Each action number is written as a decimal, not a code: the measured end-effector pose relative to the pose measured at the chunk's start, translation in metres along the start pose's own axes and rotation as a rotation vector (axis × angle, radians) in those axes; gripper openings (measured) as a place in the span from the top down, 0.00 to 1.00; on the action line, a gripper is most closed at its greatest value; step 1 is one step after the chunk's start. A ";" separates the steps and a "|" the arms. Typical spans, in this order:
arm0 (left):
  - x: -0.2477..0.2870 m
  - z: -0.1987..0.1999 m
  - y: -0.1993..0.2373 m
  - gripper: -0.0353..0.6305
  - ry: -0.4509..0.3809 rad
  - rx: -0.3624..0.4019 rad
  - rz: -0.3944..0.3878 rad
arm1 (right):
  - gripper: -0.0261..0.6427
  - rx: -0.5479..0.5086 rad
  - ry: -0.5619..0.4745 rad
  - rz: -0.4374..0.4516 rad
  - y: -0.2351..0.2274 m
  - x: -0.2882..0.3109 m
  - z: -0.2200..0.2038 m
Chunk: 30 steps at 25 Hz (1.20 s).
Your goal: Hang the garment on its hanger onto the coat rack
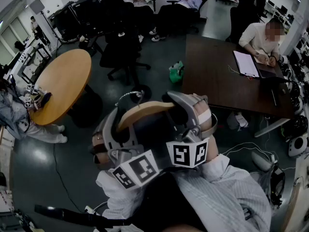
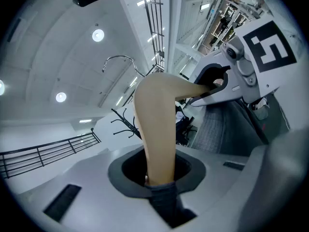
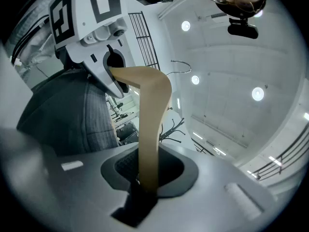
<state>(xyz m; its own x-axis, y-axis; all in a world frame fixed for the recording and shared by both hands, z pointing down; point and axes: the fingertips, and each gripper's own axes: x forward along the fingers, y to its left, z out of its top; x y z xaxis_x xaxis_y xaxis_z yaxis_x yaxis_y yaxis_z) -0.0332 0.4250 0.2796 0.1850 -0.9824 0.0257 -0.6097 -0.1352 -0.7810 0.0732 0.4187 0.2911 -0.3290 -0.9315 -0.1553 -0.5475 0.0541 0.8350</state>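
Note:
A light wooden hanger (image 1: 145,111) with a metal hook (image 1: 131,96) is held up between both grippers, a dark garment (image 1: 149,139) draped on it. My left gripper (image 1: 118,124) is shut on the hanger's left arm (image 2: 154,129), with dark cloth (image 2: 164,199) caught at the jaws. My right gripper (image 1: 187,109) is shut on the right arm (image 3: 149,129). The hook (image 2: 120,59) points upward. A black coat rack (image 2: 126,122) with curved arms stands some way behind the hanger, and the coat rack (image 3: 171,127) also shows past the hanger in the right gripper view.
A round wooden table (image 1: 63,81) stands at the left and a dark rectangular table (image 1: 217,71) at the right, with a seated person (image 1: 258,37) at it. A black office chair (image 1: 123,47) and a green object (image 1: 176,72) are on the floor ahead. Cables lie at the lower right.

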 end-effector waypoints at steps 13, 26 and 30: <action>0.003 -0.032 0.010 0.85 -0.010 -0.029 -0.013 | 0.85 -0.004 0.000 -0.001 0.023 0.015 0.017; 0.045 -0.090 0.019 0.84 0.017 -0.019 -0.066 | 0.85 0.039 0.049 0.074 0.071 0.069 0.015; 0.091 -0.110 0.031 0.84 0.056 -0.014 -0.077 | 0.85 0.049 0.039 0.119 0.081 0.121 0.005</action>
<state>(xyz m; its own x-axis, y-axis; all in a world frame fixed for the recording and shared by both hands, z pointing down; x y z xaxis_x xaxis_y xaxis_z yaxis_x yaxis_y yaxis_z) -0.1201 0.3169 0.3262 0.1884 -0.9747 0.1204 -0.6063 -0.2118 -0.7665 -0.0145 0.3120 0.3372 -0.3644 -0.9306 -0.0348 -0.5433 0.1820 0.8196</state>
